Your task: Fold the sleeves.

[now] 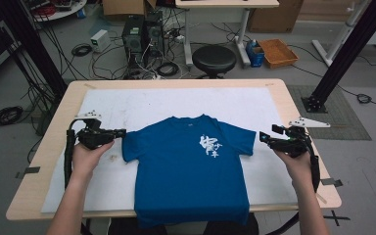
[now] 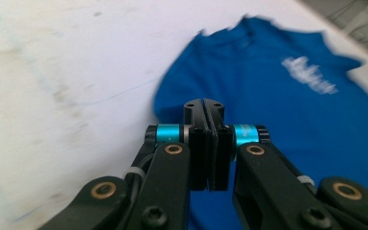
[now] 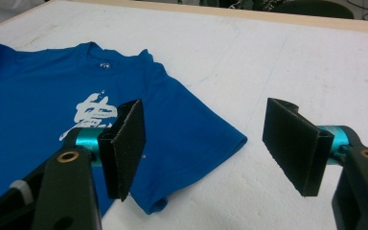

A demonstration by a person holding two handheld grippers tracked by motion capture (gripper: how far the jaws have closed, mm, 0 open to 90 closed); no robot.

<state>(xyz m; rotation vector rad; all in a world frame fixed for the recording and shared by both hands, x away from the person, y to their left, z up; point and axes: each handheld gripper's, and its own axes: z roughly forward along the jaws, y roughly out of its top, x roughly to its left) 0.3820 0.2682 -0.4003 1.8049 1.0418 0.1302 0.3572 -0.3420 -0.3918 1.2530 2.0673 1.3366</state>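
Hanging over the table's near edge, the blue T-shirt's hem droops; its body lies flat, chest print up. Left gripper, jaws pressed together, pinches the shirt's left sleeve edge, it seems. Right gripper waits beside the right sleeve, jaws apart. Soft, light cloth: grip sleeve hems or shoulders.

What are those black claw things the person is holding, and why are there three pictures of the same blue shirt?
They are hand-held grabbers. A person holds the left gripper and the right gripper, each with two black fingers. One picture comes from a camera up high. The other two come from small cameras riding on each grabber, looking along its fingers. A blue T-shirt with white print lies flat on a white sheet covering the table. The left fingers are pressed together at the sleeve's edge; whether they pinch cloth is unclear. The right fingers stand wide apart, holding nothing.
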